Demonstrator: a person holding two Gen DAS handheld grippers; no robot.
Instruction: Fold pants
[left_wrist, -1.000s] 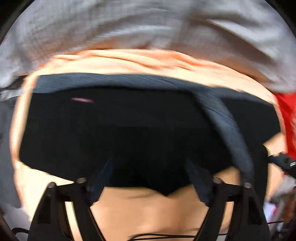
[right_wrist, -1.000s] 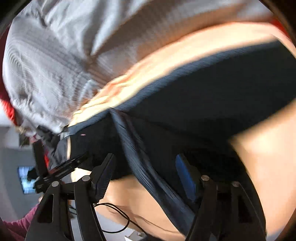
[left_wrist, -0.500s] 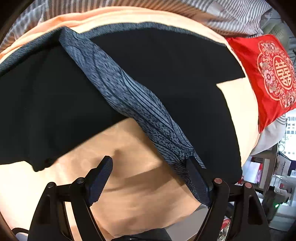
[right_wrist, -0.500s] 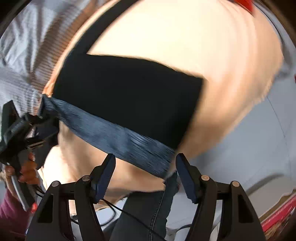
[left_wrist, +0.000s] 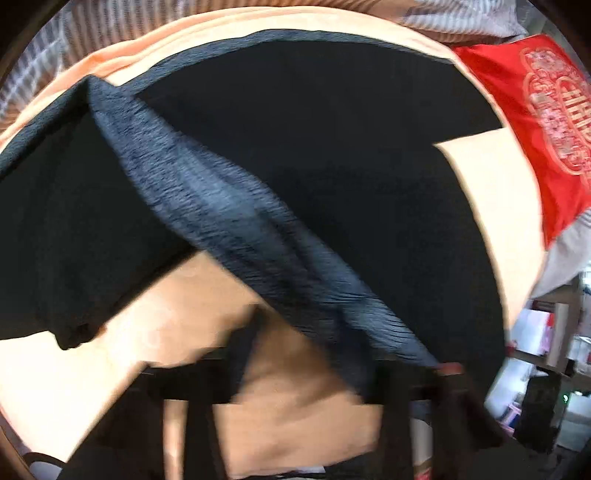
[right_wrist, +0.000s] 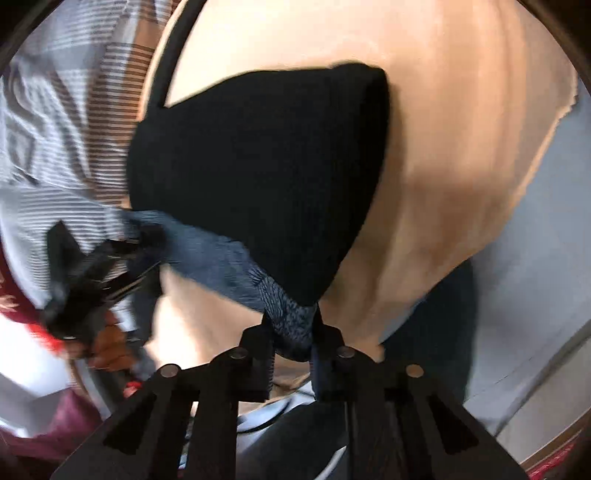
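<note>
Black pants (right_wrist: 258, 177), waistband edge pinched in right claw (right_wrist: 291, 334); left claw (left_wrist: 314, 373) blurred, seemingly gaping.

— What lies underneath everything?
— A peach-orange sheet (left_wrist: 303, 413) covers the bed, bright under strong light.
— And farther back?
— A grey striped quilt (right_wrist: 62, 122) is bunched along the far edge, with a red embroidered cushion (left_wrist: 546, 122) beside it.
— The room itself?
— Blurred shelves (left_wrist: 546, 332) stand at the right; a pale grey floor (right_wrist: 524, 302) shows past the bed's edge.
</note>
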